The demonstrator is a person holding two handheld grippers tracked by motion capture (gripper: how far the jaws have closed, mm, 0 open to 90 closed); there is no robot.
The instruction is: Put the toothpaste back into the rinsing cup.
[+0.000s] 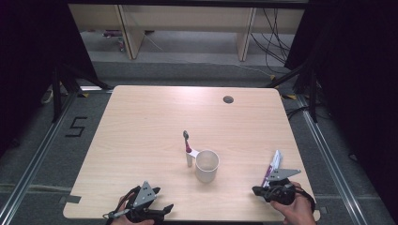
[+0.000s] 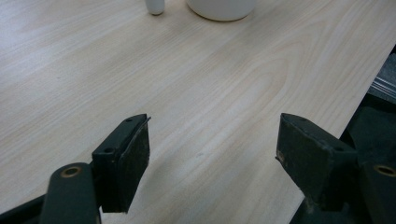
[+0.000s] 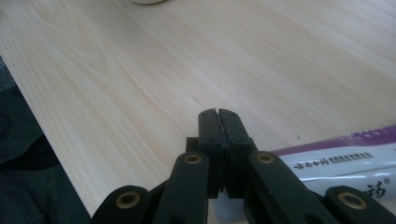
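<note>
From above, the left tool (image 1: 157, 209) and the right tool (image 1: 259, 191) rest at the near edge of the table (image 1: 141, 131). A toothpaste tube (image 1: 274, 164) lies just beside the right tool; a cup (image 1: 207, 165) and toothbrush (image 1: 187, 147) stand ahead, between both tools.

The left tool's own camera (image 2: 212, 140) shows it spread wide, empty, probably ready for the cup (image 2: 222, 8) ahead.

The right tool (image 3: 218, 122) is pressed together, holding nothing, with the tube (image 3: 345, 156) alongside it, within easy reach.
</note>
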